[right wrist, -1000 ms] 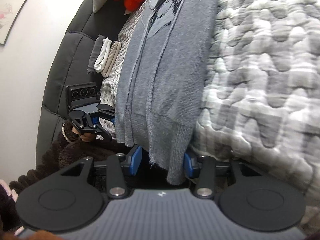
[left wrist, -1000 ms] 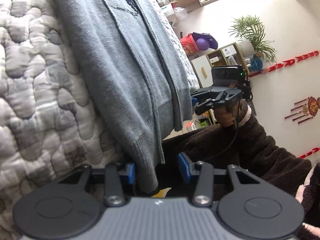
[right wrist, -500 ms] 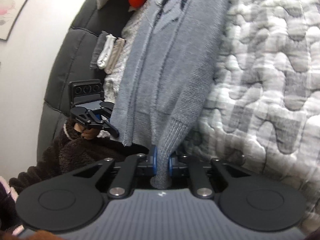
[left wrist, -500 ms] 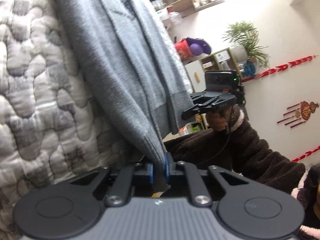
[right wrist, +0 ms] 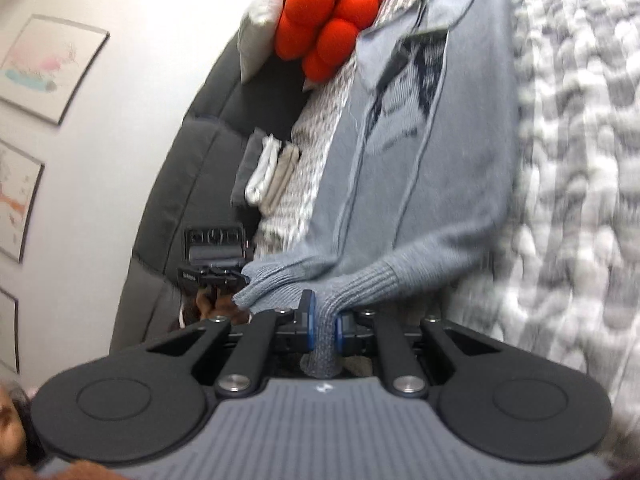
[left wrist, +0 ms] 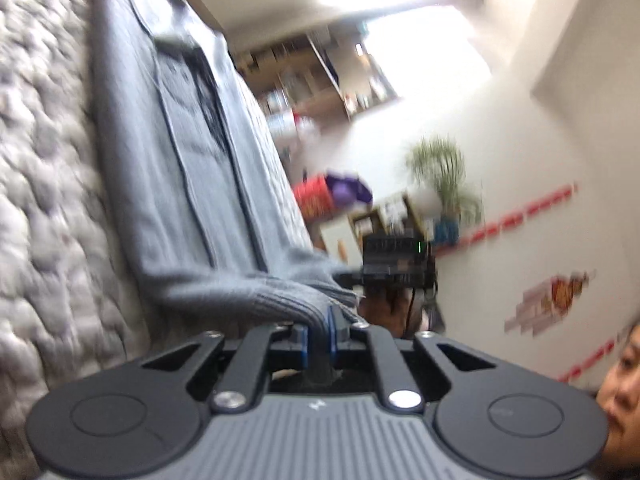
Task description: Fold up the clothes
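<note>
A grey knitted sweater (left wrist: pixel 192 184) with a dark print on its chest lies flat on the quilted bedspread (left wrist: pixel 48 200). My left gripper (left wrist: pixel 319 334) is shut on one corner of its ribbed bottom hem, which is pulled up off the quilt. In the right wrist view the same sweater (right wrist: pixel 432 152) stretches away from me, and my right gripper (right wrist: pixel 323 326) is shut on the other ribbed hem corner. Each gripper shows in the other's view: the right gripper (left wrist: pixel 396 264) and the left gripper (right wrist: pixel 214 268), both at the hem.
A red plush cushion (right wrist: pixel 324 20) and a pale pillow lie beyond the sweater's collar. A small pile of folded clothes (right wrist: pixel 268 172) sits by the dark padded headboard (right wrist: pixel 192 152). Shelves, a potted plant (left wrist: pixel 444 176) and a white wall stand past the bed's edge.
Both grippers went from open around the hem to shut on it. They then rose and tipped upward, lifting the hem off the quilt.
</note>
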A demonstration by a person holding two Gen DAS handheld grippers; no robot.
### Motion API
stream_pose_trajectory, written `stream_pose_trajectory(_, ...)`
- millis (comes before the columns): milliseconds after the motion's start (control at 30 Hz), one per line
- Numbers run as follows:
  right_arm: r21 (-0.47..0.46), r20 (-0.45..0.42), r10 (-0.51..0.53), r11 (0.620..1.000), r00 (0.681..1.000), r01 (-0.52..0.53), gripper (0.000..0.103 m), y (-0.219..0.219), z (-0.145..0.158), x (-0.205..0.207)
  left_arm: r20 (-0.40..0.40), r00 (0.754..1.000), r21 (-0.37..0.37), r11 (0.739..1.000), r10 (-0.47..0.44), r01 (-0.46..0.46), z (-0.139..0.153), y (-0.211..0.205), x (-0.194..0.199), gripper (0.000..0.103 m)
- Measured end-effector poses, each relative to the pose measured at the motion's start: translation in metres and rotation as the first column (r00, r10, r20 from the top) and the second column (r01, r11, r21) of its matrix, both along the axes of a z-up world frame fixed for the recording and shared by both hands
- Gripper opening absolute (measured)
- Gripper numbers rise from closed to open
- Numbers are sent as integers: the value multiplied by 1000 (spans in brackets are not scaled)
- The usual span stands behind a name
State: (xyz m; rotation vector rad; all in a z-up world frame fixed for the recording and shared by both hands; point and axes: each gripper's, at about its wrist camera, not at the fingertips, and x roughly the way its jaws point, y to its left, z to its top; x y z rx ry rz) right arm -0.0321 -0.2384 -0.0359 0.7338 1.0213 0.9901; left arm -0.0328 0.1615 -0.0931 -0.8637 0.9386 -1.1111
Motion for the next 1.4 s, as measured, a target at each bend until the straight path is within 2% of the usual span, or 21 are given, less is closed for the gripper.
stream_pose_trajectory(133,6,-36,-112,994,993,112,13,0,-4,16,-29,994,-20,994,104,-105,-1,6,9,9)
stream_pose_trajectory(233,-1,-76,-171,985,982,172,13,-2,-11,28,-41,988,-1,989,146,-147,-5,5,13,9)
stream_pose_trajectory(500,-25,-157,-232,973,960,231,15,-3,-31,47,-81,967,61,969,243,-239,-19,20,27,12)
stream_pose_trajectory(600,1,-171,-248,968,953,252,15,-13,-30,48,-83,956,62,959,280,-276,-19,27,27,18)
stream_pose_trajectory(667,23,-179,-261,963,948,270,16,-16,-30,49,-87,948,57,951,308,-304,-19,32,26,28)
stream_pose_trajectory(733,34,-186,-270,959,945,281,17,-18,-30,50,-81,939,62,942,333,-329,-17,36,25,33)
stream_pose_trajectory(833,40,-183,-282,955,942,294,17,-24,-27,48,-44,929,95,927,367,-362,-12,38,23,38)
stream_pose_trajectory(967,60,-162,-307,946,938,320,20,-32,-21,46,20,916,150,905,401,-399,-4,38,19,38)
stream_pose_trajectory(1033,70,-154,-328,937,932,341,25,-38,-19,44,53,912,173,896,406,-409,1,35,21,38)
stream_pose_trajectory(1067,73,-146,-343,932,928,356,35,-39,-18,43,69,910,183,892,408,-413,3,33,21,38)
stream_pose_trajectory(1100,75,-137,-359,925,923,371,40,-40,-16,43,80,909,188,889,409,-417,5,32,22,38)
stream_pose_trajectory(1200,80,-113,-399,909,910,409,40,-43,-12,43,107,906,198,884,409,-423,9,29,25,38)
stream_pose_trajectory(1400,-19,-10,-418,908,908,418,40,-27,-6,44,142,903,213,878,406,-428,10,23,28,38)
